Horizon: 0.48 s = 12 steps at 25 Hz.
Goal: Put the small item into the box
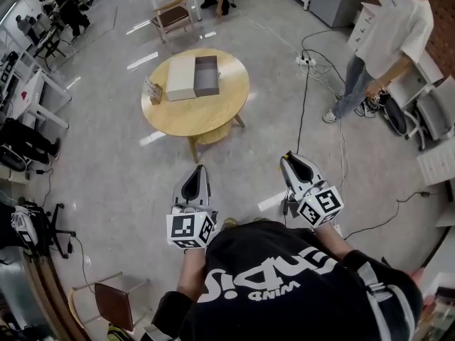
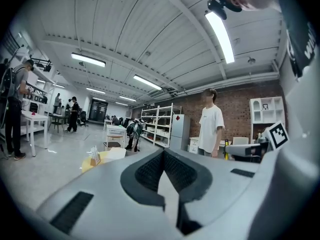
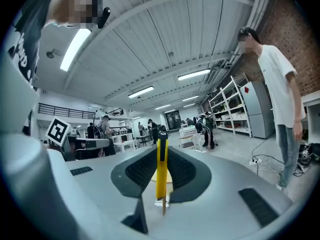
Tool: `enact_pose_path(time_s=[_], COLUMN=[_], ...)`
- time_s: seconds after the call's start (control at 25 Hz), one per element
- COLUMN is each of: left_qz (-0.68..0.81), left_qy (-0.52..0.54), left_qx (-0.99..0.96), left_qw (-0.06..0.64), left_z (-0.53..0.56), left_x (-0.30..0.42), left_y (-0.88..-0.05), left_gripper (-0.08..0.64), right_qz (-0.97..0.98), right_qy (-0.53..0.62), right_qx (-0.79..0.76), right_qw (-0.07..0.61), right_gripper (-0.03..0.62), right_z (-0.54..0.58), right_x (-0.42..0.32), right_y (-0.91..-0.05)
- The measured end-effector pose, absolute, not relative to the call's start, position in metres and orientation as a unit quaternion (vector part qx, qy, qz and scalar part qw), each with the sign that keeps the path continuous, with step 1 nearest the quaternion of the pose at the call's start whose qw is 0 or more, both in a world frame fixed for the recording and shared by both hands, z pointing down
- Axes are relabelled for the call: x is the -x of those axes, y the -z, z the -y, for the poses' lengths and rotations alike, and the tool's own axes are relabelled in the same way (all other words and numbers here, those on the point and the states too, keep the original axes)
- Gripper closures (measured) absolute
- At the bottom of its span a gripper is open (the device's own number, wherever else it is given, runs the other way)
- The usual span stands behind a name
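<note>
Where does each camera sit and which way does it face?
Head view: on the person's head, facing steeply down at the round table, left gripper, right gripper and own black shirt.
Left gripper view: rides that gripper, facing forward over its shut jaws.
Right gripper view: likewise, jaws shut on a yellow item.
All three show the bystander in white.

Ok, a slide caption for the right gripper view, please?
Right gripper shut on a thin yellow item, upright between its jaws, with a person standing at right.
</note>
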<state>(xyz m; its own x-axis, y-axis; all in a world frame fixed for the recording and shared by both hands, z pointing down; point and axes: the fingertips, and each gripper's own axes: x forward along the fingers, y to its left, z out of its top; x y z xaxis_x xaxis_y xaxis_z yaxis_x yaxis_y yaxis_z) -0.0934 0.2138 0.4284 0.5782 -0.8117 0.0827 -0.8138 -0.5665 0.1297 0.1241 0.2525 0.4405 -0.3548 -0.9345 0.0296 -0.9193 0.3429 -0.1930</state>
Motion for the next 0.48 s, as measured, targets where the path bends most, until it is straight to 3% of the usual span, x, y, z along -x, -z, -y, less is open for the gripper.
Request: enact_pose_path(time_s=[0.48], left_qz=[0.483], left_qy=[0.002], left_qx=[-0.872], left_qw=[0.078], left_z=[-0.210], left_x=[0.068], left_y=[-0.435], left_gripper=[0.551], right_qz=[-0.842], right_qy=[0.087], right_qx=[0.531], right_qw=[0.032], right_gripper=[0.535], right_z=[-0.235], right_x=[-0.142], right_y=[-0.447])
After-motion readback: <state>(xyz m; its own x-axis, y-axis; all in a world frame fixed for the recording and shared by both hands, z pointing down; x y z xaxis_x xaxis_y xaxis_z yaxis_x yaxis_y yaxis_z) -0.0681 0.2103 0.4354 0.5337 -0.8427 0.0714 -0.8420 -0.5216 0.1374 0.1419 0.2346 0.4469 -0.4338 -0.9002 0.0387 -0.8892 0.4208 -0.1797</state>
